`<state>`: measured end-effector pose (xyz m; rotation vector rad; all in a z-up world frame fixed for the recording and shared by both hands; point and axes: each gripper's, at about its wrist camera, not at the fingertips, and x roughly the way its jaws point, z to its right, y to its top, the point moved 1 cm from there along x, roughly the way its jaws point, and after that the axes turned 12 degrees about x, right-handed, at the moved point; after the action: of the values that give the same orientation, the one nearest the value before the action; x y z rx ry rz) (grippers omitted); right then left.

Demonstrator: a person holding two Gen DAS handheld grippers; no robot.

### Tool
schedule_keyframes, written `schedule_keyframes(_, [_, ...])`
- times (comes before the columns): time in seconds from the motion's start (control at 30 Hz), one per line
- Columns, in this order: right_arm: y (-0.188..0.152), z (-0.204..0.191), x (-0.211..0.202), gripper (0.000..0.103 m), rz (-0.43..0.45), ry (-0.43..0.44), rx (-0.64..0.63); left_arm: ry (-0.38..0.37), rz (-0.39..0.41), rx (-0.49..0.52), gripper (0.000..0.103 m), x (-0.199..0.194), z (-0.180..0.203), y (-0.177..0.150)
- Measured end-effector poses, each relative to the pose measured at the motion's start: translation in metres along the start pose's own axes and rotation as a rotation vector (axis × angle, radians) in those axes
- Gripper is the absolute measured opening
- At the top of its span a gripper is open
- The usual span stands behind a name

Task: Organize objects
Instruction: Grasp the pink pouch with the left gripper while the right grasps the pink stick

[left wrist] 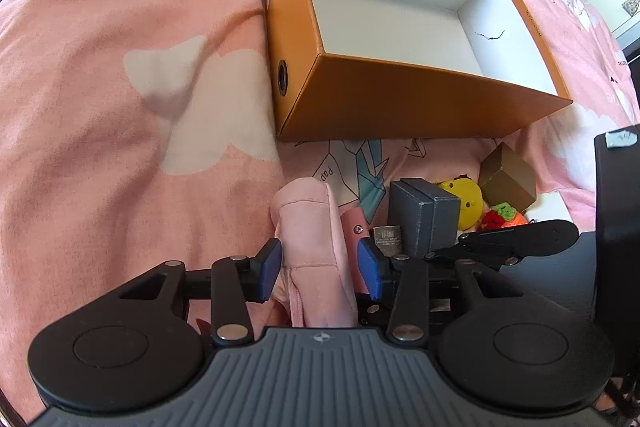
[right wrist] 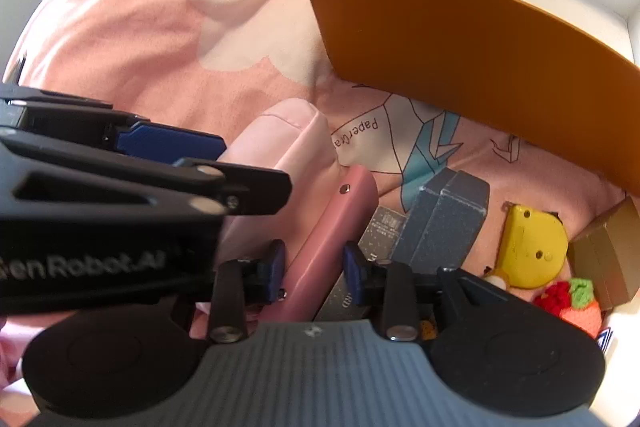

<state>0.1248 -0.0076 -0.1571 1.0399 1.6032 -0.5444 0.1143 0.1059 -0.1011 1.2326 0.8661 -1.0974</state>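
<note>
My left gripper [left wrist: 320,265] points down over a soft pink pouch [left wrist: 312,227] on the bed. Its blue pads straddle the pouch; a narrow gap shows at the right pad, so it is open. Just to the right, my right gripper [right wrist: 314,271] stands open around a slim, rigid pink case [right wrist: 332,235], with its pads close beside the case and not pressing. The pouch [right wrist: 280,143] lies left of the case. An orange box [left wrist: 400,95] with a bare white inside stands just beyond both grippers.
To the right of the case lie a silver packet [right wrist: 384,227], a grey box [right wrist: 444,223], a yellow chick-shaped piece [right wrist: 532,251], a brown box [right wrist: 608,251] and a red, green and orange crocheted piece [right wrist: 572,299]. Pink printed bedding [left wrist: 120,107] spreads to the left.
</note>
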Motion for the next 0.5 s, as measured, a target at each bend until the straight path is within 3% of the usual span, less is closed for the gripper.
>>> schedule_keyframes(0.33, [0.007,-0.011,0.009,0.037,-0.06,-0.042,-0.083,0.004,-0.008,-0.015,0.038,-0.001,-0.006,-0.008])
schedule_keyframes(0.5, [0.004,0.02,-0.001,0.031,-0.106,-0.029,0.033,-0.011,0.007,-0.036,0.037,-0.004,-0.01,-0.012])
